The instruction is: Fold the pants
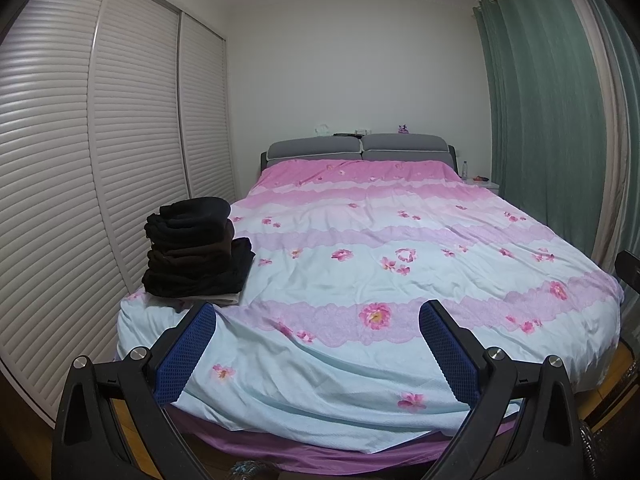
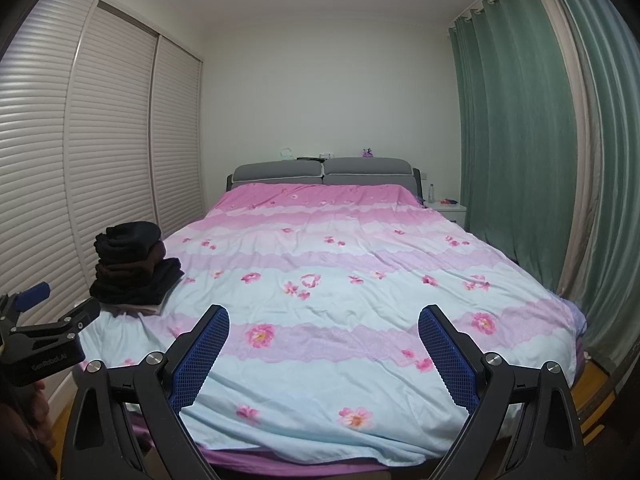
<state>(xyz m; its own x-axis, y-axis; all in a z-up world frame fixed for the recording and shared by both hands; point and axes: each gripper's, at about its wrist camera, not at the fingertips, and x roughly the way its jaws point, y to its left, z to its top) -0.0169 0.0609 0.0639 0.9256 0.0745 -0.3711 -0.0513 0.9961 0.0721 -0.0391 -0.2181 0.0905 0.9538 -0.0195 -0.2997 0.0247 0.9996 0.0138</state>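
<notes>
Both tools idle at the foot of the bed [image 1: 320, 380]: left tool [image 1: 318, 322] has its pads spread wide with nothing between them, and so does the right tool [image 2: 324, 326].

Pants: a stack of dark folded garments [image 1: 196, 248] sits at the bed's near-left corner, on top of a paler folded piece [image 1: 224, 299]. No loose pair is laid out on the duvet.

Handling, as a guess: soft, limp, light fabric with thick, springy folds. The top piece looks fleecy, so grip should be good. Best hold is probably the top item's edge or waistband, pinching one layer only; a deep bite would likely drag the stack.

View difference: the right wrist view shows the left tool from the side at its left edge [image 2: 52, 320], plus the bed's right edge by the curtain [image 2: 520, 120]. The left wrist view gives the closer look at the stack's layers.
</notes>
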